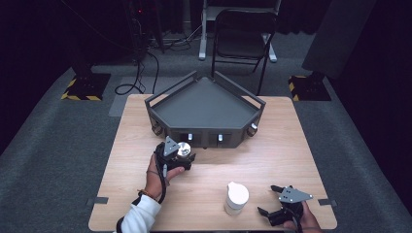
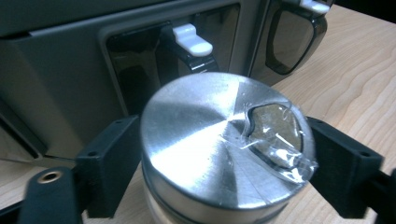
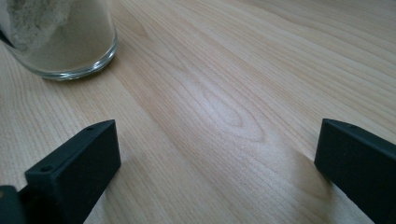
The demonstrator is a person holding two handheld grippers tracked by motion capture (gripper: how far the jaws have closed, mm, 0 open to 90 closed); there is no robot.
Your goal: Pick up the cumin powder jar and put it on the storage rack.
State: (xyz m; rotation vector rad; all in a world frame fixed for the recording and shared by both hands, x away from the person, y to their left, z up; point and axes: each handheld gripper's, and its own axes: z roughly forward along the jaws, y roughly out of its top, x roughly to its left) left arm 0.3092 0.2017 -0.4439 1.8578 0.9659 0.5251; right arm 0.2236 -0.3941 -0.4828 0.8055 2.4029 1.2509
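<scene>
A small jar with a shiny metal lid [image 1: 183, 148] [image 2: 210, 140] stands on the wooden table just in front of the grey unit. My left gripper [image 1: 185, 154] [image 2: 224, 172] is shut on it, one black pad on each side of the lid. Clear tape covers a hole in the lid's top. A glass jar of pale powder with a white cap [image 1: 236, 196] [image 3: 60, 42] stands near the front edge. To its right my right gripper [image 1: 268, 199] [image 3: 217, 158] rests low over the table, open, with bare wood between its jaws.
A grey angular tray unit [image 1: 206, 104] with front compartments and white tabs [image 2: 192, 39] sits at the table's far middle. A folding chair [image 1: 243, 34] and cables stand on the floor beyond. The table's front edge runs close under both hands.
</scene>
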